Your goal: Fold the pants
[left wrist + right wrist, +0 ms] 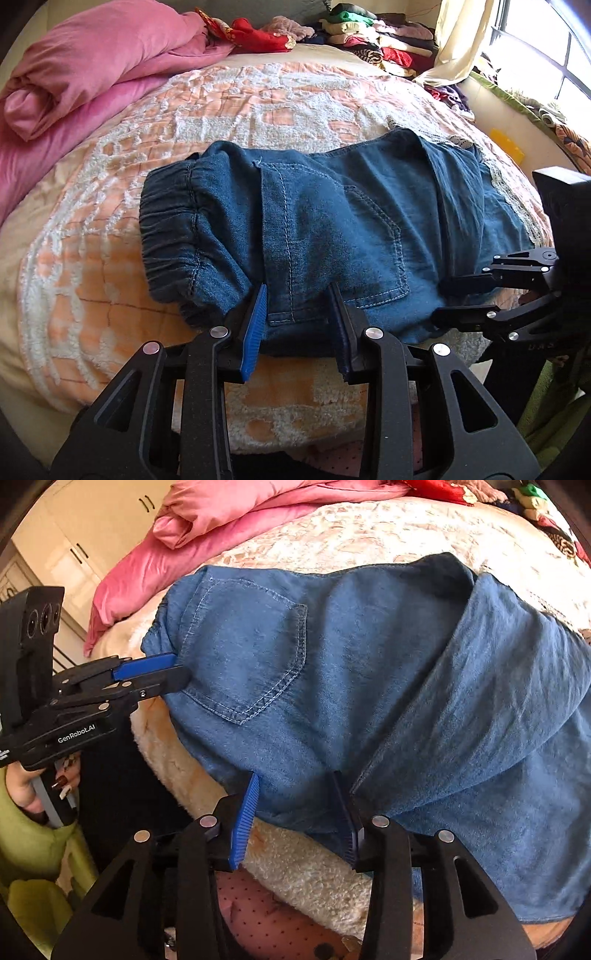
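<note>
Both left tongs [300,291] and right tongs [300,779] gape wide, straddling the pants' [332,221] near edge.

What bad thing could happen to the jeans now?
1. Both tongs, left and right, stand open around the near edge of the jeans. If they close on the top layer only, the fold may come apart.
2. The jeans lie near the edge of the bedspread, so a pull toward the person could drag them off the bed.

Bright window [546,48] daylight, fisheye-warped dark edges
</note>
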The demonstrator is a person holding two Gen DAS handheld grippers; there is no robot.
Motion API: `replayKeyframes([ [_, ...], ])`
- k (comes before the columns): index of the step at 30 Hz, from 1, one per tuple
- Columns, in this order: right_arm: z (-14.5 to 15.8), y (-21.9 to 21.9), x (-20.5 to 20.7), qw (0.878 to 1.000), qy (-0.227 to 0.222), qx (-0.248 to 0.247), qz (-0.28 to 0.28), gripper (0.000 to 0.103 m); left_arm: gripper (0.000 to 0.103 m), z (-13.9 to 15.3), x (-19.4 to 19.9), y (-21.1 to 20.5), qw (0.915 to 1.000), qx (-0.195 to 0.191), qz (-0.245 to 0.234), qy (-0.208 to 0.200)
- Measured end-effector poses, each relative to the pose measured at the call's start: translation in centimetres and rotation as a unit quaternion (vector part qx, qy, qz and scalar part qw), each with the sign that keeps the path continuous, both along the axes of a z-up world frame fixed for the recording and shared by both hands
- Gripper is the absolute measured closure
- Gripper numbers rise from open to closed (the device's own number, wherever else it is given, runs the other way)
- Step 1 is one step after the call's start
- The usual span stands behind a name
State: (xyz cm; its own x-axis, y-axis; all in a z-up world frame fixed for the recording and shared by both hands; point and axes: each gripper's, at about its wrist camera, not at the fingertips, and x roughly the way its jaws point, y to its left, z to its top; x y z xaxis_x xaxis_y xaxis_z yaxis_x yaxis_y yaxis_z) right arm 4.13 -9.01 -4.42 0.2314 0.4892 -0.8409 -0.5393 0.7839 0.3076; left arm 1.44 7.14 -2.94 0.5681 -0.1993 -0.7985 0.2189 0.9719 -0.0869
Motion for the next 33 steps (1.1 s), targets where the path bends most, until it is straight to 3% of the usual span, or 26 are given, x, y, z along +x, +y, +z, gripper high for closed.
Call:
replayKeyframes([
  [4, 1.3, -0.3, -0.3, 1.000, -0.004, 0.023, -0.003, 0.061, 0.077, 0.9, -0.3, 0.2, 0.9999, -0.013, 0.009, -0.003],
  [12, 5.4, -4.2, 0.3, 0.996, -0.057, 0.050, -0.055, 0.061, 0.075, 5.1, -1.7, -0.5, 0.9985, -0.025, 0.003, -0.049],
  [20, 5.9, -7.9, 2.3, 0.989, -0.079, 0.035, -0.121, 0.061, 0.067, 5.2, -0.8, -3.9, 0.9975, -0.042, -0.042, -0.038],
  [23, 6.4, -9.1, 3.3, 0.986, -0.092, 0.022, -0.136, 0.044, 0.062, 4.8, -0.2, -5.6, 0.9960, -0.057, -0.065, -0.024],
  [33, 6.7, -10.1, 8.6, 0.983, -0.096, -0.010, -0.154, 0.036, 0.060, 3.1, 2.4, -10.8, 0.9884, -0.084, -0.126, 0.012],
])
